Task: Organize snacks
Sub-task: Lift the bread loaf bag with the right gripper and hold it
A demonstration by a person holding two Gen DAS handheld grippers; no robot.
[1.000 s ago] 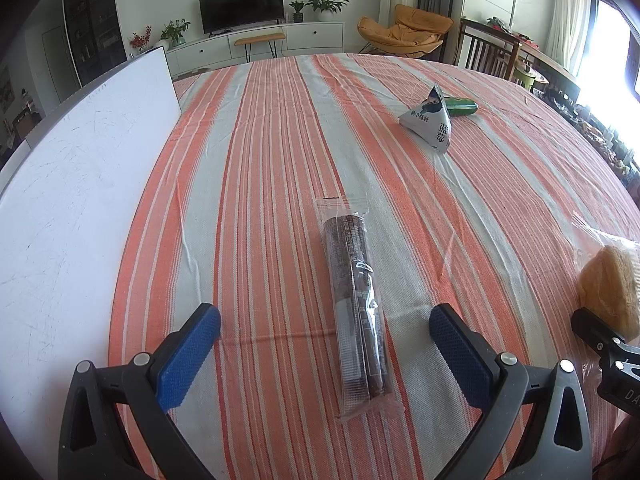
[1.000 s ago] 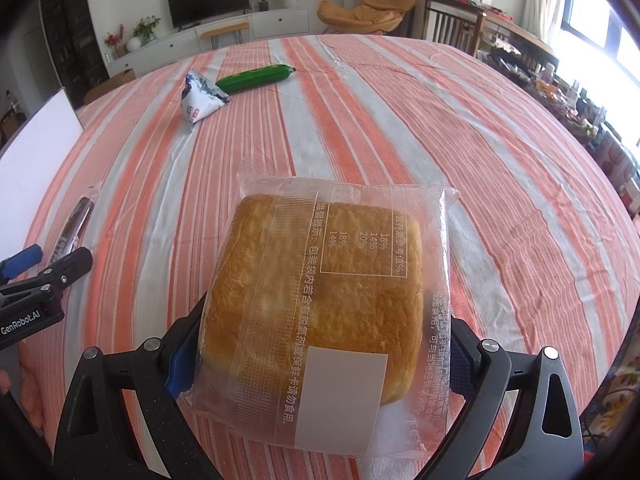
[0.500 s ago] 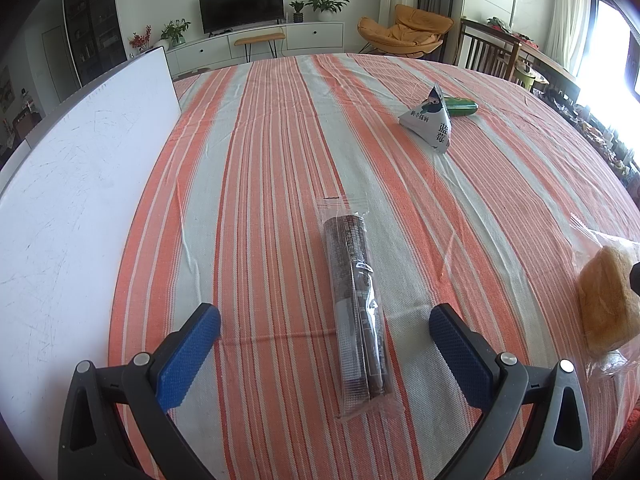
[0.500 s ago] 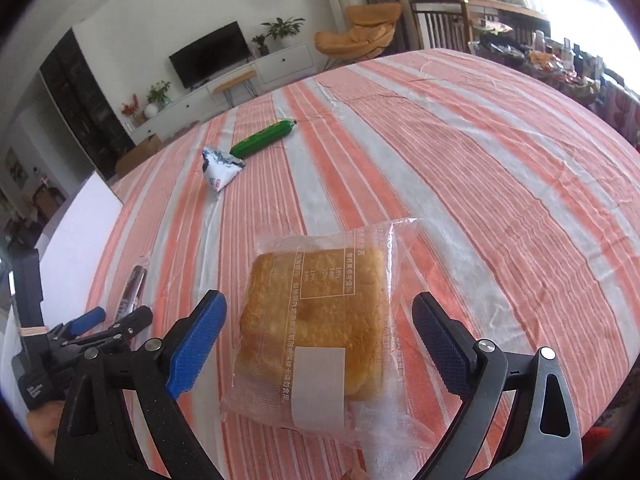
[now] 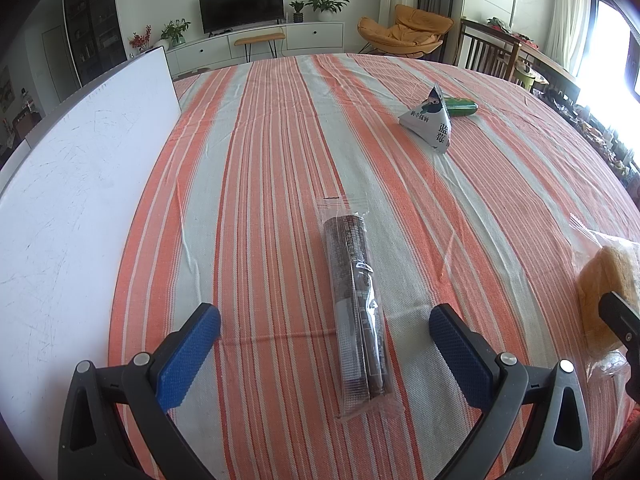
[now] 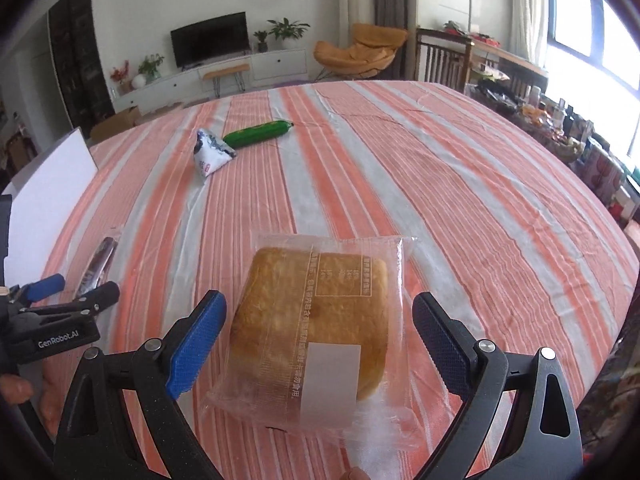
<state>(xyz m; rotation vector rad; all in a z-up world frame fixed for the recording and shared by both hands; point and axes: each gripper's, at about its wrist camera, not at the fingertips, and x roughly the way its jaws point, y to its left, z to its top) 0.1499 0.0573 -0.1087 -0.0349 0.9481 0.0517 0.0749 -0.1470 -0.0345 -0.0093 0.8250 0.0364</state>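
A long dark snack stick in clear wrap [image 5: 358, 304] lies on the striped tablecloth between the fingers of my open left gripper [image 5: 324, 354], untouched. A wrapped bread cake [image 6: 312, 324] lies flat between the fingers of my open right gripper [image 6: 320, 340]; it also shows at the right edge of the left wrist view [image 5: 608, 280]. A white triangular blueberry pack [image 5: 430, 122] and a green sausage-shaped snack [image 6: 258, 134] lie farther back. The snack stick shows in the right wrist view [image 6: 98, 264] beside the left gripper [image 6: 76, 294].
A white board [image 5: 76, 208] lies along the left of the table. The striped cloth [image 6: 460, 208] covers a wide table. Chairs and a cluttered side table [image 6: 560, 120] stand at the far right. A TV cabinet [image 5: 256, 42] is behind.
My right gripper opened and let go of the bread cake, which now lies on the cloth, and pulled back and up. The left gripper has not moved.
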